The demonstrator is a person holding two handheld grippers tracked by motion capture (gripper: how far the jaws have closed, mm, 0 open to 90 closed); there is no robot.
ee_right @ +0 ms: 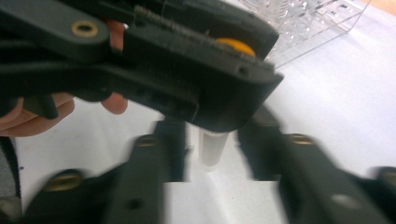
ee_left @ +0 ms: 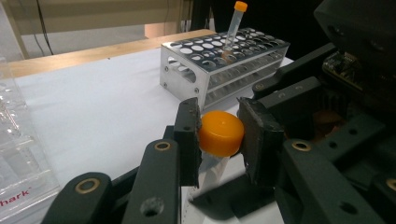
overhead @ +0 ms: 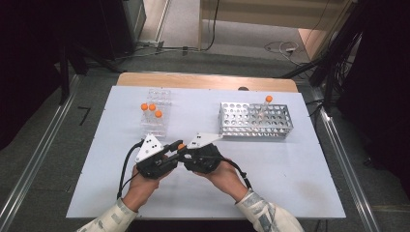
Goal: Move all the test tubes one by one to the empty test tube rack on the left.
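Left gripper (ee_left: 219, 140) fingers grasp tube (ee_left: 220, 133) cap; right gripper (ee_right: 212, 149) fingers released, blurred.

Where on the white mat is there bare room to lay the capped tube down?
Free: the mat right of the hands, in front of the metal rack, and the strip left of the clear rack. Crowded: the middle front, where the left tool, shut on the tube's orange cap, meets the right tool.
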